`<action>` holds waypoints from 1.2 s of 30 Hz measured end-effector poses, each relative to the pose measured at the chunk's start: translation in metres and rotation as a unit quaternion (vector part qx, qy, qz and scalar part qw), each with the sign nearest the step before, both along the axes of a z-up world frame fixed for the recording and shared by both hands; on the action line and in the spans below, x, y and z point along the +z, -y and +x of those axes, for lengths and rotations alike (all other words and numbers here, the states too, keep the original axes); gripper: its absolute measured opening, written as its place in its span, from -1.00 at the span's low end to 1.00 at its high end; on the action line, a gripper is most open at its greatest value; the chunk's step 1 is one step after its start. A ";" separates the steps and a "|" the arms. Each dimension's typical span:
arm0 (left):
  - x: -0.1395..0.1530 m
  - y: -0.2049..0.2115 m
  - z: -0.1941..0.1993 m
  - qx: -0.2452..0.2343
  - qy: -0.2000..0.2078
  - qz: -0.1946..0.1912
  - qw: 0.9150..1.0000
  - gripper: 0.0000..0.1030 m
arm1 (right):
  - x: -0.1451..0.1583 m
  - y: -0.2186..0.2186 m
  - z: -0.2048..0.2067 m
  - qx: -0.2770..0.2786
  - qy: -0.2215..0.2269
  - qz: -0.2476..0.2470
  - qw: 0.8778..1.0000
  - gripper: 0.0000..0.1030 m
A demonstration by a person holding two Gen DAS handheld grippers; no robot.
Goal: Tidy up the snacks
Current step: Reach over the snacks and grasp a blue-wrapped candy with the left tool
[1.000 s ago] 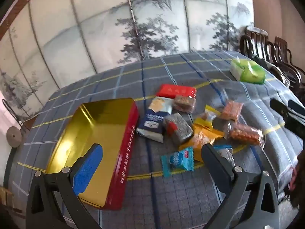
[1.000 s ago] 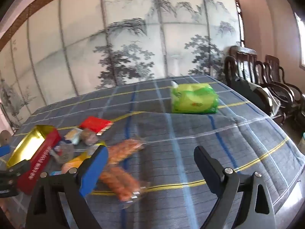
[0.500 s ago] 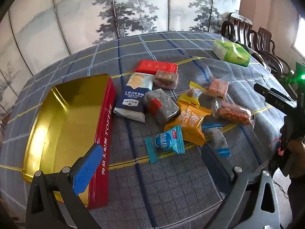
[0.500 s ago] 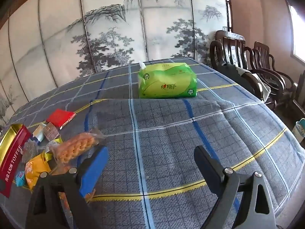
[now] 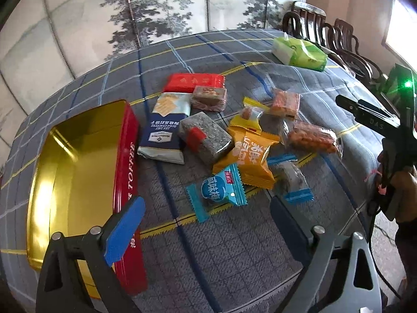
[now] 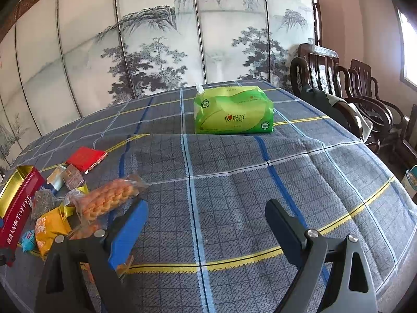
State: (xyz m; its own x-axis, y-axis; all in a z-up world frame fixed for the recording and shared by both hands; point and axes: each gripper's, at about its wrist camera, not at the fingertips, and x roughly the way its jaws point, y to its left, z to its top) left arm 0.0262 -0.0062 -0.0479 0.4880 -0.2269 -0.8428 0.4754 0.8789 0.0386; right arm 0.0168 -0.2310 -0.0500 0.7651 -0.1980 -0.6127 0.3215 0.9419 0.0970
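home | painted folding screen | carved wooden chairs

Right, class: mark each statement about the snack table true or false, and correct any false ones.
1. The tin holds no snacks. True.
2. The left gripper grips the teal packet. False: it is open, holding nothing; the packet lies on the cloth.
3. The tissue pack stands apart from the snack pile. True.
4. The red packet lies inside the tin. False: it lies on the cloth beside the other snacks.
5. The right gripper is open. True.
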 end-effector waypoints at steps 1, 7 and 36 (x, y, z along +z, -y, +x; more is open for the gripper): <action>-0.002 0.002 0.002 -0.007 -0.004 0.003 1.000 0.73 | 0.000 0.000 0.000 0.001 -0.001 -0.001 1.000 0.82; -0.013 0.008 0.012 -0.034 -0.025 0.018 0.999 0.65 | -0.001 -0.003 0.002 0.002 -0.004 -0.006 1.000 0.82; -0.038 0.016 0.030 -0.035 -0.027 0.062 0.997 0.26 | -0.005 -0.006 0.004 0.001 -0.012 -0.006 1.000 0.82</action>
State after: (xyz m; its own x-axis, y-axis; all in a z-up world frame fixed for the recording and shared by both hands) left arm 0.0558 -0.0218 -0.0855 0.4278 -0.1517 -0.8911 0.5393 0.8340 0.1169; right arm 0.0208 -0.2246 -0.0549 0.7508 -0.2042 -0.6281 0.3221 0.9435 0.0783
